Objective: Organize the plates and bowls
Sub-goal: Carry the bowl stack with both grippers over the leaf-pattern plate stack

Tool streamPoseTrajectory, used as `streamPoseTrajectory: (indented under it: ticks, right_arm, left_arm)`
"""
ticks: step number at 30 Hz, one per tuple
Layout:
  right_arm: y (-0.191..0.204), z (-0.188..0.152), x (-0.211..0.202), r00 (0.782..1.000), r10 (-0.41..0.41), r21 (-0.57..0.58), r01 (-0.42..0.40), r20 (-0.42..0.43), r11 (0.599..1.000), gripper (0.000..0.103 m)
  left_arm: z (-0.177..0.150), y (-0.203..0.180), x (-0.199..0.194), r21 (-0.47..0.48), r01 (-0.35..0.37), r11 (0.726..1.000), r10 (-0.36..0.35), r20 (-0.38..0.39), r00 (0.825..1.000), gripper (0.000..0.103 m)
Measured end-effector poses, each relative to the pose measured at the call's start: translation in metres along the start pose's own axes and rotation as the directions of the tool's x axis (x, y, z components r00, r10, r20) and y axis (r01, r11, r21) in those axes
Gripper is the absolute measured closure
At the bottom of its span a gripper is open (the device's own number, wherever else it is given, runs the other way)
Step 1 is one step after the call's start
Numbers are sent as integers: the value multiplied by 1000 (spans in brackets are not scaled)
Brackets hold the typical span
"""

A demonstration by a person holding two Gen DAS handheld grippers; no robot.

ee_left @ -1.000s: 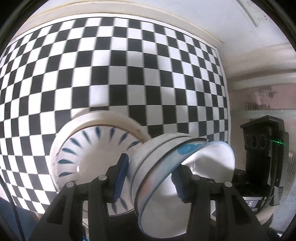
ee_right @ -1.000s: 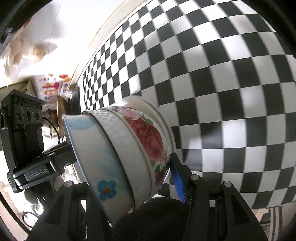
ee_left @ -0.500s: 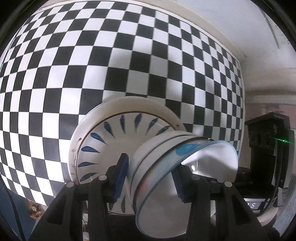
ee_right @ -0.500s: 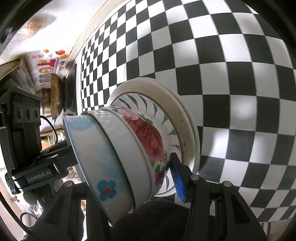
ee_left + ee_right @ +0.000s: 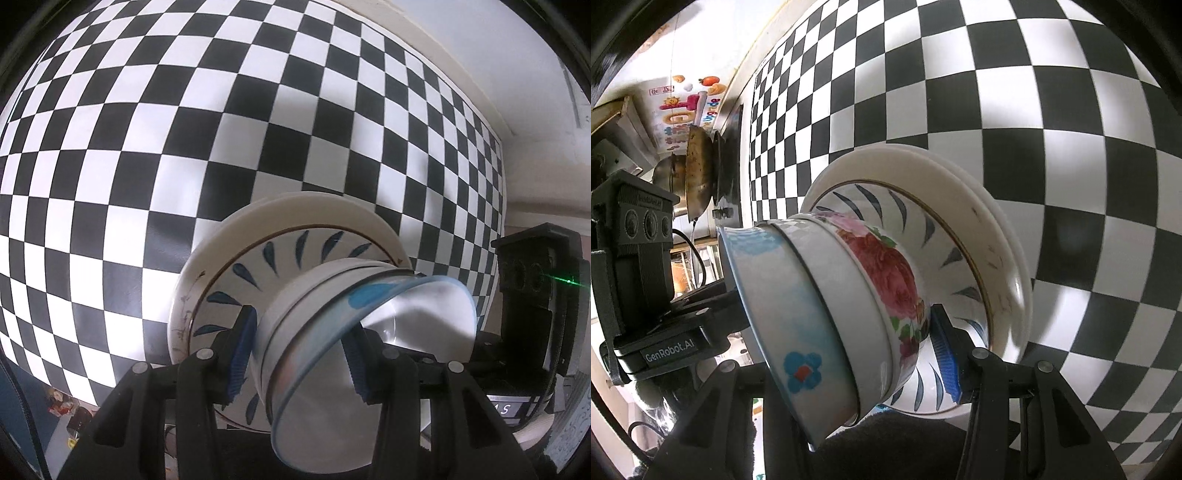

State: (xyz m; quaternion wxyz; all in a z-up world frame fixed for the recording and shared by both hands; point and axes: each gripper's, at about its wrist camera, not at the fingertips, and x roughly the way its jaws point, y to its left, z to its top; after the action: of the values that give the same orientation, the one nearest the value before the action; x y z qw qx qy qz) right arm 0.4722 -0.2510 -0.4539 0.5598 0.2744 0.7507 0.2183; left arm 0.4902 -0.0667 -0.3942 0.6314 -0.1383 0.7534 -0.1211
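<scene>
A stack of three nested bowls (image 5: 314, 325) hangs tilted between both grippers. The outer bowl is white with a blue flower (image 5: 790, 314); the lowest one has red roses (image 5: 886, 273). My left gripper (image 5: 300, 360) is shut on the stack's rim, one blue pad outside and one inside. My right gripper (image 5: 857, 365) is shut on the opposite side, and its left finger is hidden behind the bowls. Just beneath lies a stack of white plates (image 5: 288, 225), the top one with blue leaf strokes (image 5: 964, 221). Whether the bowls touch the plate cannot be told.
The plates rest on a black-and-white checkered tabletop (image 5: 147, 147). A wok and pans (image 5: 698, 173) hang beyond the table's far end, near coloured wall stickers (image 5: 687, 110). The table's edge and the floor below (image 5: 62, 410) show at lower left.
Both grippers have carried the bowl stack across and down toward the plates, which have grown larger and now sit directly behind the bowls. Both grips are unchanged.
</scene>
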Motion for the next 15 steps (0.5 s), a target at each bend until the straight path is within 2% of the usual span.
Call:
streamPoseTrajectory:
  ticks: [15]
  right_arm:
    - [-4, 2, 3, 1000, 17, -2, -17, -9, 1000, 54]
  left_arm:
    - [-3, 0, 4, -4, -16, 1000, 16, 3, 1000, 60]
